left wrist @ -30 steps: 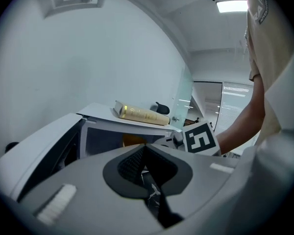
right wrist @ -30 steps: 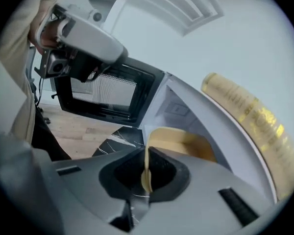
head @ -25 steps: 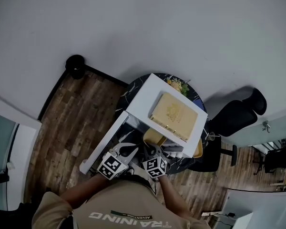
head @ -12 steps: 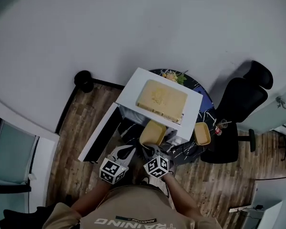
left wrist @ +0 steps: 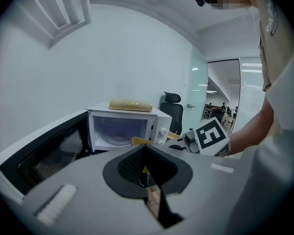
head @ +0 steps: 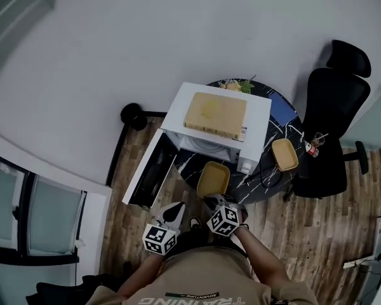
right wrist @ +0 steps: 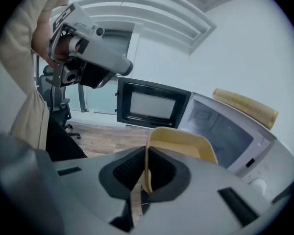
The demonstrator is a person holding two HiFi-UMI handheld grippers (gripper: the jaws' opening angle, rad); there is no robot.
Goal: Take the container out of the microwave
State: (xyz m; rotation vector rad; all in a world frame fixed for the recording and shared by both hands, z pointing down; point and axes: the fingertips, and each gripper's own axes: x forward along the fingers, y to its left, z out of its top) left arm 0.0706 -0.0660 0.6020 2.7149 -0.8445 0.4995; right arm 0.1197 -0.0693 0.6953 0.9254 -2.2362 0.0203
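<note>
The yellow container (head: 213, 179) hangs level in front of the white microwave (head: 254, 116), outside its cavity. My right gripper (head: 217, 203) is shut on the container's near rim; in the right gripper view the rim (right wrist: 148, 153) stands pinched between the jaws of that gripper (right wrist: 144, 175). The microwave door (head: 148, 170) swings wide open to the left. My left gripper (head: 173, 213) sits beside the right one, jaws together with nothing in them. In the left gripper view the open cavity (left wrist: 118, 131) and the container (left wrist: 140, 141) lie ahead of the left gripper (left wrist: 148, 176).
A yellow block (head: 214, 115) lies on top of the microwave. A second yellow container (head: 284, 154) and a bottle (head: 312, 147) rest on the round black table (head: 267, 173). A black office chair (head: 338, 107) stands at the right. Wooden floor (head: 133, 221) lies below the door.
The container has come out from the mouth of the microwave toward me, held by the right gripper. Both grippers drew back from the microwave, and the head view swung.
</note>
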